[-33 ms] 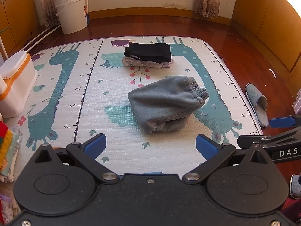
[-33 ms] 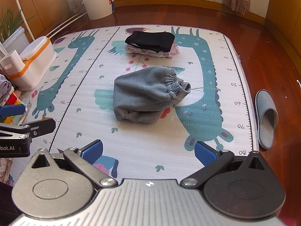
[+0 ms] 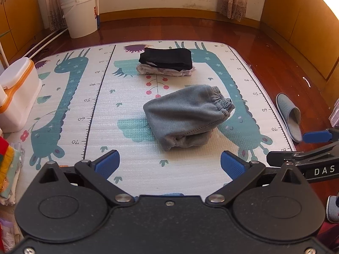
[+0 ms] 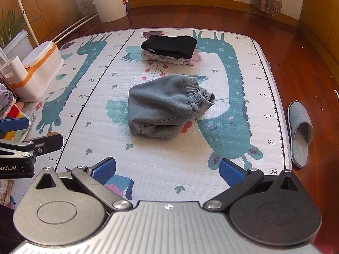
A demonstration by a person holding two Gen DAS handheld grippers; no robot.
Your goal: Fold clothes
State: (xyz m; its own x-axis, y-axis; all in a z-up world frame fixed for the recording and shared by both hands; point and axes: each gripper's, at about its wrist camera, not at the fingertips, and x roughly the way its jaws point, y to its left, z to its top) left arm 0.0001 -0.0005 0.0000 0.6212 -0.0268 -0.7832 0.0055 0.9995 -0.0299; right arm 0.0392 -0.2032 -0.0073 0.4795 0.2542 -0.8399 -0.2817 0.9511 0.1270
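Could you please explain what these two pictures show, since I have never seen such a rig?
A person holds two hand-held grippers, each with a camera looking along its blue-padded fingers. One picture is from the left gripper, the other from the right gripper. Both are open and hold nothing. Ahead, on a giraffe play mat, lies a folded grey garment; behind it is a small stack of folded clothes, black on top. A slipper lies on the floor beside the mat.
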